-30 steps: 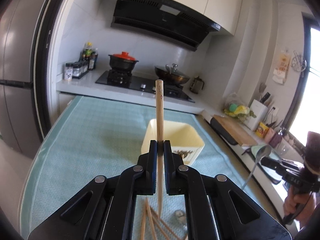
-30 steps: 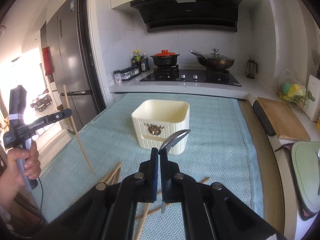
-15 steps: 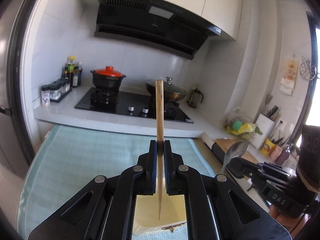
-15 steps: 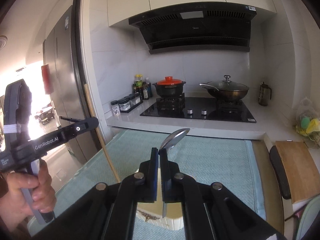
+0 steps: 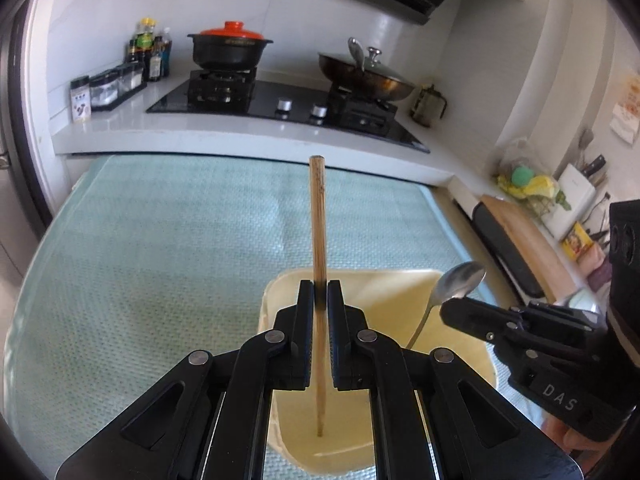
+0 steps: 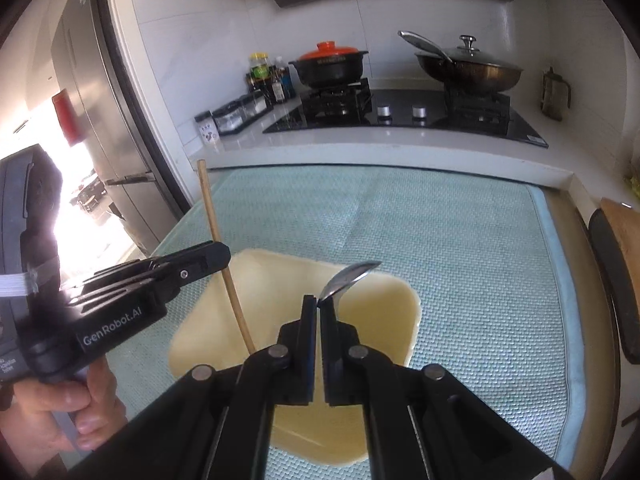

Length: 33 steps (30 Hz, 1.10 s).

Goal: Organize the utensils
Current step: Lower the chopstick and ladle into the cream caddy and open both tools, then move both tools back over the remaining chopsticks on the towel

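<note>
The left claw (image 5: 320,292) is clamped on a wooden chopstick (image 5: 318,220), which stands nearly upright between the pads, its top end high above the jaws and its lower tip hanging down inside the mouth of the cream bin (image 5: 384,280). The tip looks clear of the bin's floor, though the fisheye makes that hard to judge. From the right wrist view the same chopstick (image 6: 224,264) slants down past the near-left rim of the bin (image 6: 404,296), so it is over the opening but not yet let go.

To the right, the right claw (image 6: 319,304) is pinched narrow on the handle of a metal spoon (image 6: 352,274), bowl uppermost and tilted to the right. In the left wrist view the spoon (image 5: 460,280) shows its handle reaching down toward the bin's right side, held by the right claw (image 5: 448,312).

Both utensils are therefore carried to the container and poised over it, side by side, neither released. The visible inside of the bin shows nothing already lying in it, though the claws hide much of its floor. The green mat (image 5: 160,260) on the tabletop around the bin is bare in these views; whether more utensils wait nearer the person cannot be told, since that area is hidden behind the claws. What is left, as I judge it, is to lower and drop these two, then fetch any others.
</note>
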Tool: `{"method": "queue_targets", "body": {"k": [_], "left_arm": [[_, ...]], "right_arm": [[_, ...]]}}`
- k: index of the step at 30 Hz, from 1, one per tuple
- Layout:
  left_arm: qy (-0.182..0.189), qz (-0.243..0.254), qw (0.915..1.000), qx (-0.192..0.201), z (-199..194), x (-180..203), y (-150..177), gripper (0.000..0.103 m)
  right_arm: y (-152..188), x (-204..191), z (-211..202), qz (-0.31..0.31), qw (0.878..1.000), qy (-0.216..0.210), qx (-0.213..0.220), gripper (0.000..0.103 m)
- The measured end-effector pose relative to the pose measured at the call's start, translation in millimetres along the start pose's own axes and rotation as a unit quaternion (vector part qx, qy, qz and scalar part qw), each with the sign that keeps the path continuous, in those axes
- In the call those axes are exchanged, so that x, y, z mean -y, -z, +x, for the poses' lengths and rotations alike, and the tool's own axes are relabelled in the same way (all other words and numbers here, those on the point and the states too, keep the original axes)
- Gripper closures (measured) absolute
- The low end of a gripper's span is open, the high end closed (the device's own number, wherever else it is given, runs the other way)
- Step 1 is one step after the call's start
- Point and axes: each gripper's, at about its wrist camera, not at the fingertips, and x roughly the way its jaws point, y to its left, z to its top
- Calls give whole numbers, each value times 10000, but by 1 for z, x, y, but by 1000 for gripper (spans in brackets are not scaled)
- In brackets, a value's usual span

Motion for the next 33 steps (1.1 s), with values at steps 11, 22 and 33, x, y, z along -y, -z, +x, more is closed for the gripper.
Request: {"method": "queue_targets", "body": {"k": [11, 22, 33], "left_arm": [[-499, 424, 9972, 350, -79, 4, 28, 7], [-1509, 733, 9853, 323, -165, 14, 146, 1], [-1327, 482, 9899, 95, -197, 20, 242, 1]], "right_arm": [[15, -5, -68, -13, 9990, 379, 223, 51], [138, -50, -176, -451, 9856, 1582, 384, 27], [232, -88, -217, -515, 9718, 2201, 670, 26]]}}
